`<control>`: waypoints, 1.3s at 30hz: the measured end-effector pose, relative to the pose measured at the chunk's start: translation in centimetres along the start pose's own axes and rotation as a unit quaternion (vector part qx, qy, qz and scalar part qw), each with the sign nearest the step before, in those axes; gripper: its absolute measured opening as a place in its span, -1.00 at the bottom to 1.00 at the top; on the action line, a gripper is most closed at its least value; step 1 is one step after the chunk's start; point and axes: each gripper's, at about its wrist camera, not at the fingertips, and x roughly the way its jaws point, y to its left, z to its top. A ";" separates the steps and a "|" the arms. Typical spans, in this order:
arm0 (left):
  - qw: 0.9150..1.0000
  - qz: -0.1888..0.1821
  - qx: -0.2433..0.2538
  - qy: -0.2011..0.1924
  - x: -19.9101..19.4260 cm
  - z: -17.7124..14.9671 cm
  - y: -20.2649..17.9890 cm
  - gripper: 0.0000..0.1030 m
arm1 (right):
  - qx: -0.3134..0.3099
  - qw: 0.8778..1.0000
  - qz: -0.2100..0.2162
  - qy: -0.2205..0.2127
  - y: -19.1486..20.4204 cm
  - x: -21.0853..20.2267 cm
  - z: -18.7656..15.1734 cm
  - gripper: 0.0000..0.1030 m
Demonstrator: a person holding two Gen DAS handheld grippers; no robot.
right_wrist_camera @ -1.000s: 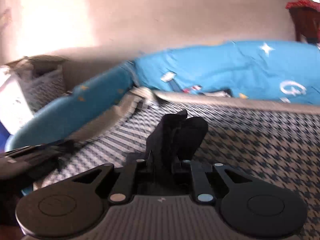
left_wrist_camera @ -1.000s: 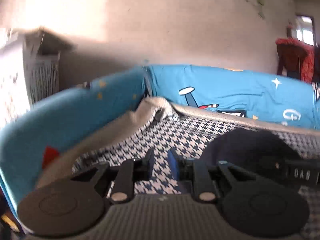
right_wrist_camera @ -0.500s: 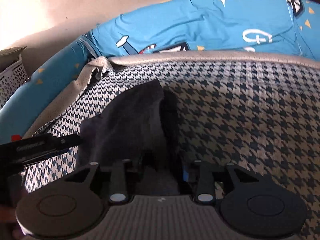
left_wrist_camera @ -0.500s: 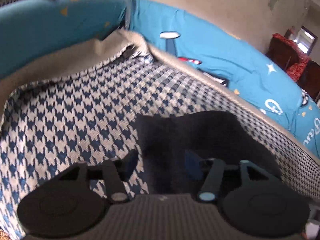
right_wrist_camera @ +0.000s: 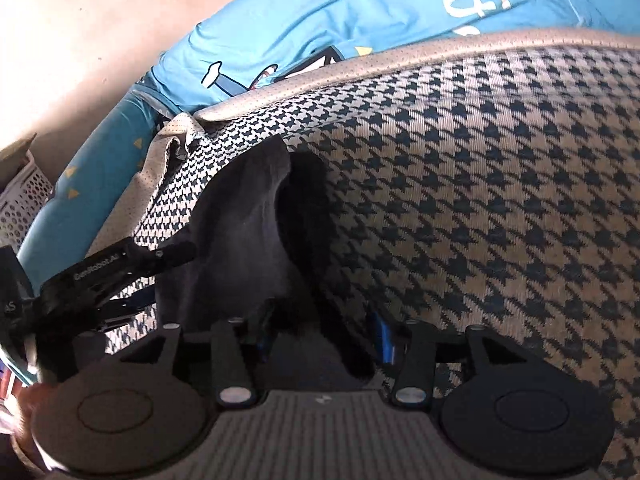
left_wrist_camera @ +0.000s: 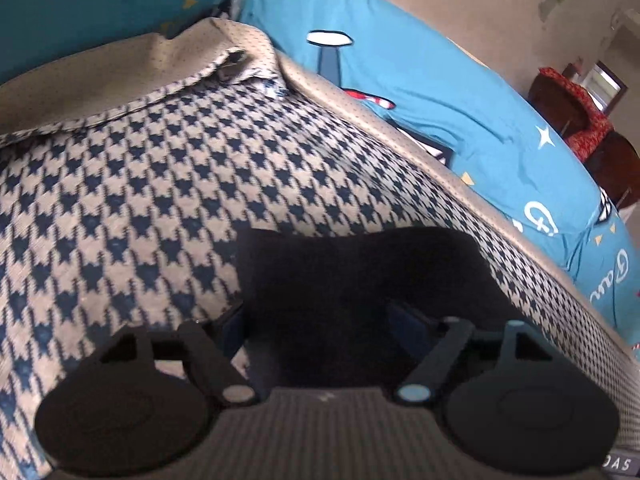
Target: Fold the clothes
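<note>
A dark grey garment (left_wrist_camera: pixel 360 280) lies folded on the houndstooth blanket (left_wrist_camera: pixel 140 200). My left gripper (left_wrist_camera: pixel 320 320) straddles its near edge. The jaws are opening and stand wide, with the cloth loose between them. In the right wrist view the same garment (right_wrist_camera: pixel 240 232) stretches away from my right gripper (right_wrist_camera: pixel 324 332). Its jaws are also opening, and the blue pads stand off the cloth that lies between them. One of the left gripper's fingers (right_wrist_camera: pixel 120 264) reaches in over the garment's left edge.
A blue cartoon-print sheet (left_wrist_camera: pixel 440 92) runs behind the blanket's tan hem (left_wrist_camera: pixel 120 72). A white perforated basket (right_wrist_camera: pixel 20 200) stands at far left by the wall. A red-draped chair (left_wrist_camera: pixel 576 112) sits at far right.
Both grippers tipped down and sank toward the blanket. Their jaws went from shut to open. The garment, bunched upright in the right gripper before, now lies flat.
</note>
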 end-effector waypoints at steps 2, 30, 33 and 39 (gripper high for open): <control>1.000 -0.010 0.005 0.003 0.2 -0.2 -0.3 0.41 | 0.004 1.000 0.008 0.005 -0.2 0.2 0.1 -0.07; 0.982 0.094 0.077 -0.146 -7.4 0.3 -3.1 -0.80 | -0.117 0.988 0.031 -0.101 5.2 -1.9 -0.1 -0.68; 0.976 0.112 0.083 -0.168 -9.0 0.5 -2.5 -0.80 | -0.131 0.984 0.039 -0.114 6.8 -1.8 -0.4 -0.68; 0.966 0.150 0.069 -0.201 -11.6 0.6 0.0 -0.80 | -0.152 0.977 0.078 -0.124 9.8 -1.0 -1.0 -0.68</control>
